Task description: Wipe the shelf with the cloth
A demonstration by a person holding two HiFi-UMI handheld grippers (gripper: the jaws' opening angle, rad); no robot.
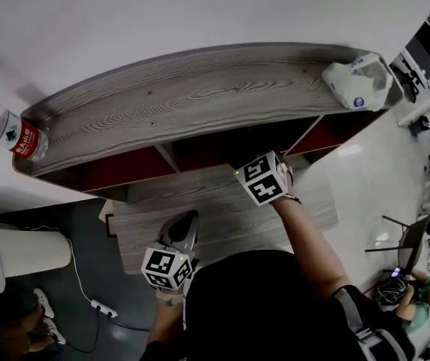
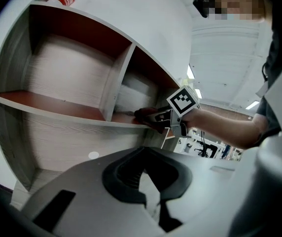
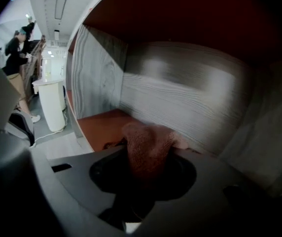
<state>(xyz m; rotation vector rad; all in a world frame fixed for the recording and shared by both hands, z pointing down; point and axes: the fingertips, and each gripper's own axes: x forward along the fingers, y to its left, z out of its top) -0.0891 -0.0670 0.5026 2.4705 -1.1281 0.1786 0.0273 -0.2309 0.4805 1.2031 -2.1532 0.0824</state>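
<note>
Shelf (image 1: pixel 200 100) of grey wood grain is seen across the head view, with red-brown compartments under its top board. At the far left of this top board a water bottle (image 1: pixel 16 135) with a red label is laid on its side. Below it, on the dark floor, a white cylinder (image 1: pixel 31 250) is stood, and a power strip (image 1: pixel 101 307) is lying near it.

The left gripper (image 1: pixel 191 218) is held over the wider lower board in front of the shelf, apart from it as far as can be told. Its jaws are pressed together and nothing is seen between them. It is pointed toward the compartments.

More to the right, the right gripper (image 2: pixel 156 118) is reached into the compartment just right of an upright divider (image 2: pixel 115 85). From above, only its marker cube is seen, at the front edge of the top board. Its jaws are closed on the cloth (image 3: pixel 148 149), a reddish-brown one, which is bunched and stands out in front of them. The cloth is held low over the red-brown board of that compartment, near the grey back wall. If it is pressed on the board cannot be told.

At the far right end of the top board a white plastic bag (image 1: pixel 359 81) is placed.
</note>
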